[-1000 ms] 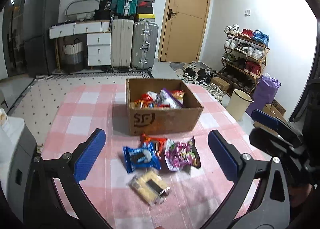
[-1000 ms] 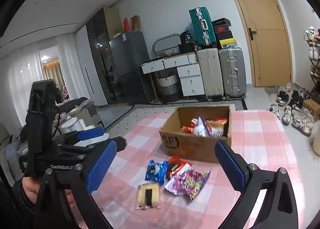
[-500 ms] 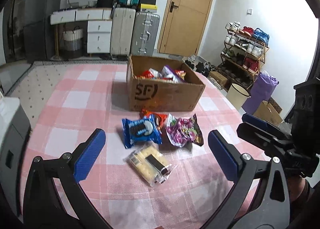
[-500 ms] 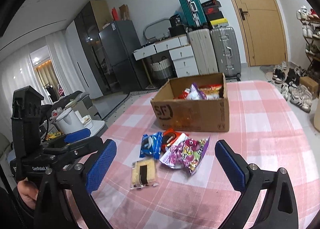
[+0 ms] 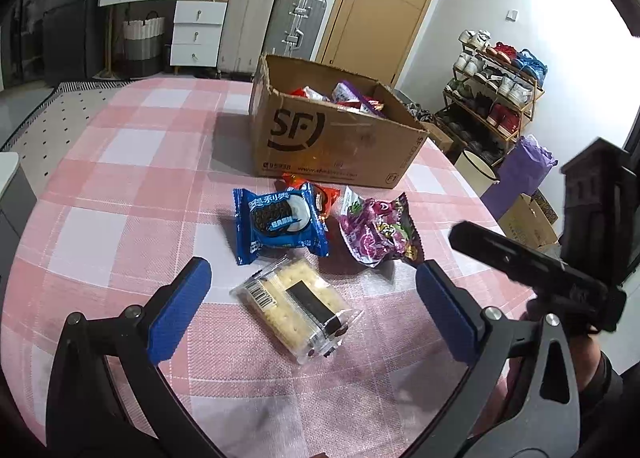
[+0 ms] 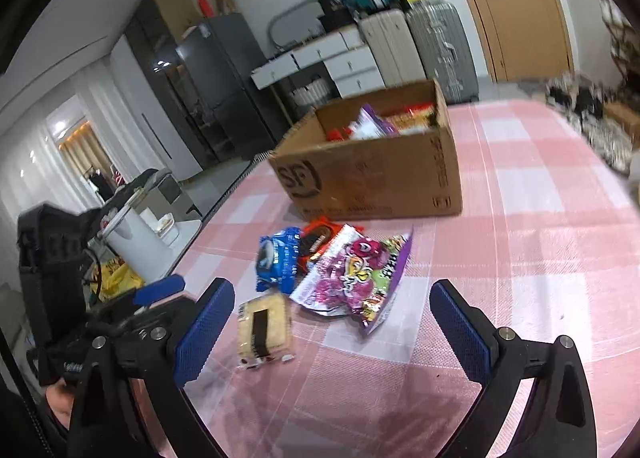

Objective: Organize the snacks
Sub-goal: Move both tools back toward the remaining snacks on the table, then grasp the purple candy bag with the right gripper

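Slippage is risked: cracker pack [image 5: 296, 306], glossy, at 12 o'clock between spread, empty left gripper [image 5: 312, 302] fingers; right gripper [image 6: 332, 332] likewise spread.

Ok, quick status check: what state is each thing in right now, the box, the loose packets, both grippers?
Cardboard box: open-topped, upright, partly filled with snacks.
Blue cookie packet: sealed, flat on the tablecloth, overlapping the red packet.
Red packet: mostly covered, beside the box.
Purple candy bag: lying flat, crumpled.
Cracker pack: sealed, flat, nearest the grippers.
Left gripper: open, empty.
Right gripper: open, empty.
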`<move>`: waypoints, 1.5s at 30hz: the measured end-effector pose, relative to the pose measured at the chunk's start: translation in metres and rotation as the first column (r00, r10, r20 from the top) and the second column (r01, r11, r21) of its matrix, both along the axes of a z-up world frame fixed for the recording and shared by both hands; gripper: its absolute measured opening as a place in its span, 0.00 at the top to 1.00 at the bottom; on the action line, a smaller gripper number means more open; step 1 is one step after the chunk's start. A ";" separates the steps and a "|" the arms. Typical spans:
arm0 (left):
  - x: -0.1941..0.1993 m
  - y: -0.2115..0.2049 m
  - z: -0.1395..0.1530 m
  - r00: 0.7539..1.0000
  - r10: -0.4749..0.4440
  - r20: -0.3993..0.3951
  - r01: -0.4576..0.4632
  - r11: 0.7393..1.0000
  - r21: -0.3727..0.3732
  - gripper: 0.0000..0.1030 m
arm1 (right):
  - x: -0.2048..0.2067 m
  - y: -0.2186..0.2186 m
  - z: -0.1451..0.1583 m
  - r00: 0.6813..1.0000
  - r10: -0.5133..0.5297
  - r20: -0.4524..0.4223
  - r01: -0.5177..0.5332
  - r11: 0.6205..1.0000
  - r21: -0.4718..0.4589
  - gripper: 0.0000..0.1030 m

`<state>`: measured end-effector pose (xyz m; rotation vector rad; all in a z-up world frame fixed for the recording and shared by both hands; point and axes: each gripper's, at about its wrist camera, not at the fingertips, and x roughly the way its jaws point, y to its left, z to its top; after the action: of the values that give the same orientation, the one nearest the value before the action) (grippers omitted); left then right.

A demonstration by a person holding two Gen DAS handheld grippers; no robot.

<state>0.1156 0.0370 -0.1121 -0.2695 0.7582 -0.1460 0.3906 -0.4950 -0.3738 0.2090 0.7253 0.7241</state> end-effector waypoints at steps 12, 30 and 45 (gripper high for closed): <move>0.027 0.005 -0.029 0.998 0.008 -0.062 -0.010 1.000 -0.027 0.01 | 0.065 0.012 -0.039 0.980 -0.014 -0.198 0.019 1.000 0.024 0.19; 0.036 0.009 -0.043 0.994 0.028 -0.108 -0.032 0.999 -0.032 0.01 | 0.077 0.037 -0.057 0.983 0.039 -0.179 -0.039 0.999 0.001 0.66; 0.026 -0.001 -0.033 0.993 0.037 -0.115 -0.036 0.999 0.011 0.01 | 0.045 0.005 -0.024 0.995 0.031 -0.091 -0.025 0.997 0.068 0.67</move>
<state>0.1421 0.0361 -0.1455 -0.2849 0.8676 -0.0931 0.4353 -0.4901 -0.3982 0.2952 0.7933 0.7703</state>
